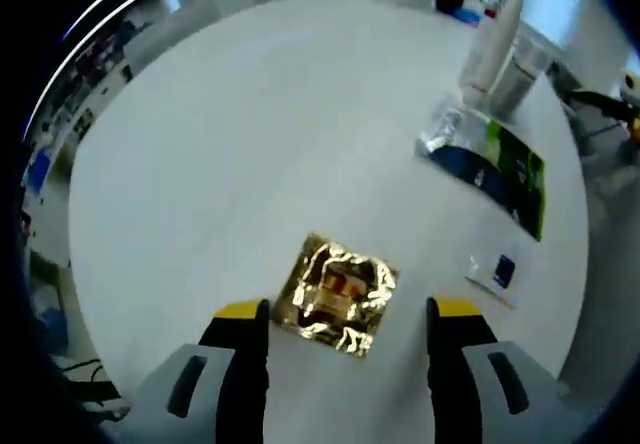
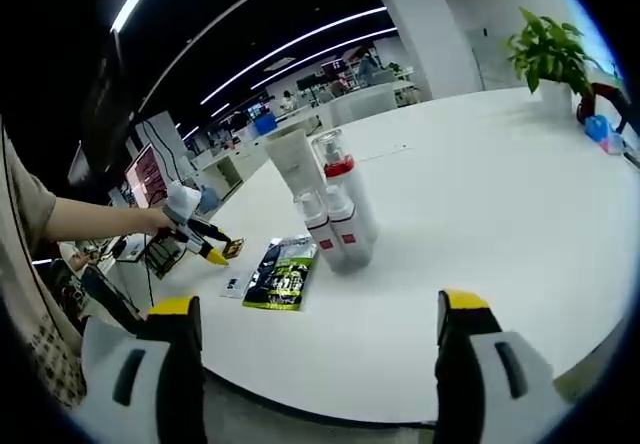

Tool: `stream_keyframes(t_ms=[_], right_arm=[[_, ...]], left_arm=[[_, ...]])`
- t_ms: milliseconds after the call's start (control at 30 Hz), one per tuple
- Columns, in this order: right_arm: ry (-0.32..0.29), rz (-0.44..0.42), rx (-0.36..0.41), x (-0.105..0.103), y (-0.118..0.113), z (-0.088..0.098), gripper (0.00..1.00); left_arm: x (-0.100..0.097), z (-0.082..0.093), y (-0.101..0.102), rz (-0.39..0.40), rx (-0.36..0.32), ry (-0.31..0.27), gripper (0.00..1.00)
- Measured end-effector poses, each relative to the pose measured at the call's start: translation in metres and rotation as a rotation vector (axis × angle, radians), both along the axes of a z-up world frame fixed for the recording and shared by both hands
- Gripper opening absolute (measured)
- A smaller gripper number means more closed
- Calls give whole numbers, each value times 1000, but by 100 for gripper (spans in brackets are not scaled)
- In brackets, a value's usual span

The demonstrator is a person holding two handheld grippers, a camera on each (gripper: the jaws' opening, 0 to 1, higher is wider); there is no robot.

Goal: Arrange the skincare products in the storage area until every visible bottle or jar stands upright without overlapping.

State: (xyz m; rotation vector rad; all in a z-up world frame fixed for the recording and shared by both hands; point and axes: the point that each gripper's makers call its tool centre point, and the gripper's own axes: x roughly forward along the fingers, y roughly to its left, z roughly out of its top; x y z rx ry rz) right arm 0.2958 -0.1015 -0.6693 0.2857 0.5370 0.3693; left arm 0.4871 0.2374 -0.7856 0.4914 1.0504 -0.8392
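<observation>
In the left gripper view, the left gripper is held low over a round white table, its jaws spread wide with nothing between them but the crinkled gold foil sachet, which lies flat on the tabletop just ahead of the yellow tips and is not yet touched. Farther off, a green and black packet is seen lying flat, with a small blue-marked sachet near it, and beyond them a white tube stands beside other containers that are too blurred there to be told apart. In the right gripper view, the right gripper is likewise held wide open and empty, well apart from a tight cluster of upright skincare bottles, where red-banded bottles are crowded against a tall white tube; whether they touch cannot be told. The left gripper is also seen there, at the far side of the table. The chief risk is judged to lie with the foil sachet: being thin and flat, it could be slid away across the smooth table, or merely creased, if the jaws are closed without the tips being pressed right down to the surface. A second risk is judged at the cluster, where a careless approach could cause one bottle to be knocked into its close neighbours and several to be toppled at once
</observation>
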Motion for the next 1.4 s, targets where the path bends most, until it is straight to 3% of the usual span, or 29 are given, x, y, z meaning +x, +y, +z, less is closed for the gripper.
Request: stream_keyframes(t_ms=[133,367,667,900,1033,1233,1400], right_arm=[[1,-2,-1,0,0,0,98],[-2,-4,0,0,-1,1,98],[-7,-4,0,0,-1,1,98],[-6,0,0,0,0,1,97],[-6,2,-3,0,-1,1,97],[-13,5,5,0,0,2,97],[-28,8,16,0,1,5,97]], left_arm=[[4,0,6,29,28,11,45],[2,-2,6,36,64,13,38],[5,0,11,71,75,20,37],[7,12,12,100,74,5,36],[7,20,9,206,41,12,37],[1,28,0,294,16,12,36],[-1,29,-5,438,-36,39,36]])
